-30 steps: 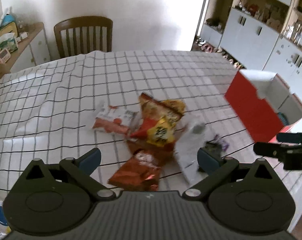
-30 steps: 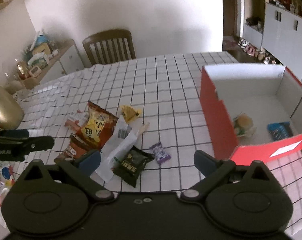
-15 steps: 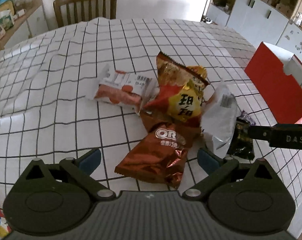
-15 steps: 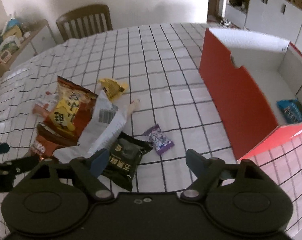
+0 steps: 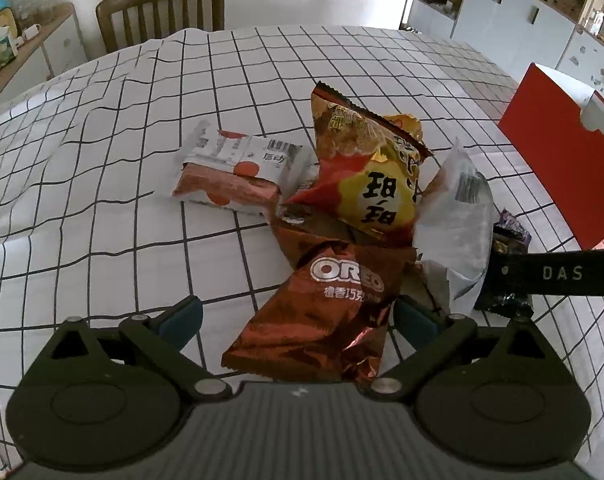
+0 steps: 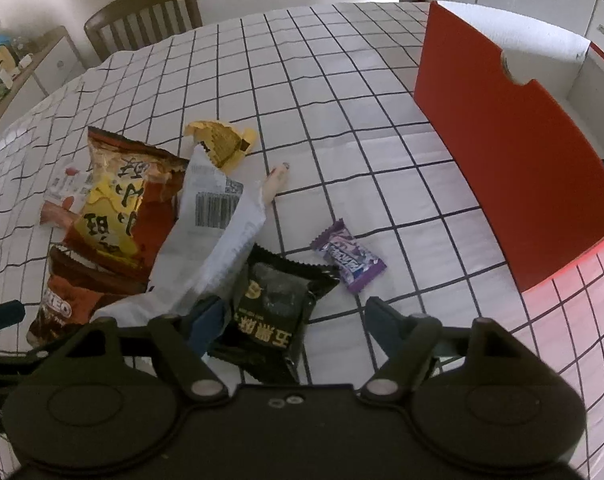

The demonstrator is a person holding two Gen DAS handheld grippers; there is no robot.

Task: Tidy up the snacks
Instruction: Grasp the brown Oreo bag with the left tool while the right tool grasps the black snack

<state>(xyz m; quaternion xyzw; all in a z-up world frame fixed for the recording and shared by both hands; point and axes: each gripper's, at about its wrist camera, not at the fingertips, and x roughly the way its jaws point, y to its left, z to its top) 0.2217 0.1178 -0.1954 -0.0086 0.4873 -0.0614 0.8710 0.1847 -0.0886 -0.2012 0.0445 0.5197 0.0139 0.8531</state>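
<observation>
A pile of snack packs lies on the checked tablecloth [image 5: 102, 200]. My left gripper [image 5: 298, 316] is open and low over the brown Oreo pack [image 5: 322, 312], which lies between its fingers without being pressed. My right gripper [image 6: 296, 320] hangs over the black packet [image 6: 274, 308]. Its jaws are closing; the left pad is at the packet's edge and the right pad is still apart from it. One right finger [image 5: 554, 272] crosses the left wrist view. An orange-yellow chip bag [image 6: 118, 208], a white pack [image 6: 218, 232] and a purple candy [image 6: 348, 256] lie nearby.
A red box [image 6: 522, 168] with a white inside stands at the right on the table. A white-and-red packet [image 5: 230, 176] and a small yellow wrapper [image 6: 222, 142] lie at the pile's edges. A wooden chair [image 5: 162, 8] stands behind the table, with a sideboard [image 5: 30, 48] at the left.
Both grippers have come down towards the pile. The right gripper's jaws have narrowed and now straddle the black packet. The Oreo pack now lies between the left fingers.
</observation>
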